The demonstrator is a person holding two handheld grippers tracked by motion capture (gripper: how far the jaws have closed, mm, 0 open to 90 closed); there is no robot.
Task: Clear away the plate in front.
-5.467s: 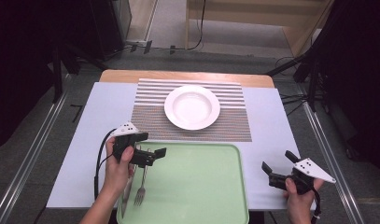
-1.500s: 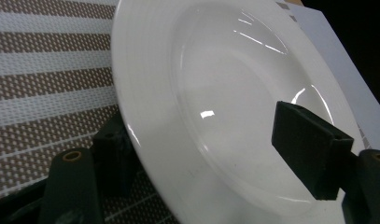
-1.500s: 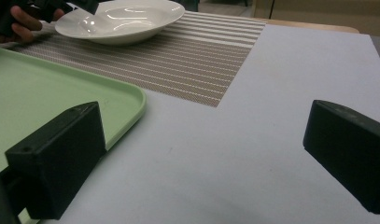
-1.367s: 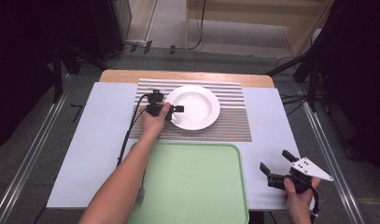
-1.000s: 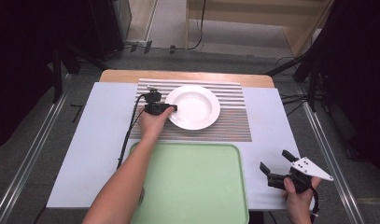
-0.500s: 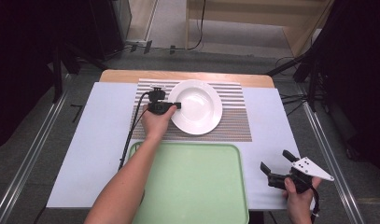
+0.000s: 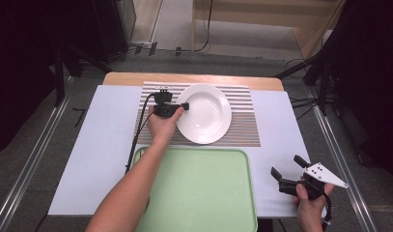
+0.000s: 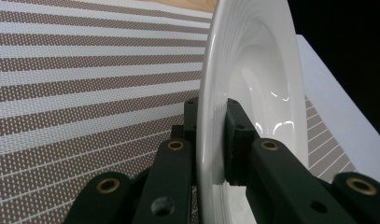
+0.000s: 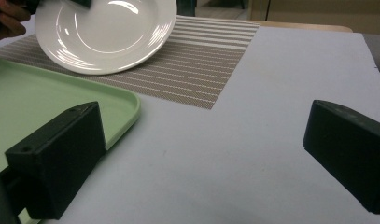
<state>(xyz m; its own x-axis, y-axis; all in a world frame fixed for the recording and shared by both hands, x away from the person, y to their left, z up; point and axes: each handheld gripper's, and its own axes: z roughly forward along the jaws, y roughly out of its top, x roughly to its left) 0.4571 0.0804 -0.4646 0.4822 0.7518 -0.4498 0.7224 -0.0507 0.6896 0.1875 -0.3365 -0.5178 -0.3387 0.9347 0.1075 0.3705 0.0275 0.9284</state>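
Left gripper (image 7: 180, 107) is clamped on the plate (image 7: 206, 114), jaws having just been closing with the plate's rim between them, and in the left gripper view (image 8: 211, 140) you can see one pad on the underside and one pad on the inner face, pressing the white rim tight. Now working outward from that plate as our landmark: the table (image 7: 107, 140), covered in pale sheet, spreads all around it, with a strip of bare wood showing along the edge beyond the plate. The tray (image 7: 199, 193), light green, sits just on the near side of the plate, its far rim close to the plate's near edge; in the right gripper view its rounded corner (image 9: 127, 100) lies just short of the plate (image 9: 103, 32). The mat (image 7: 245, 121), brown and white striped, lies under the plate and reaches out past it on both sides. The plate itself is tilted, the gripped left edge lifted off the mat while the opposite edge is down on the stripes, as the right gripper view shows. Right gripper (image 7: 289, 169) sits well apart from the plate, near the table's right front corner beside the tray, jaws spread wide with nothing between them.
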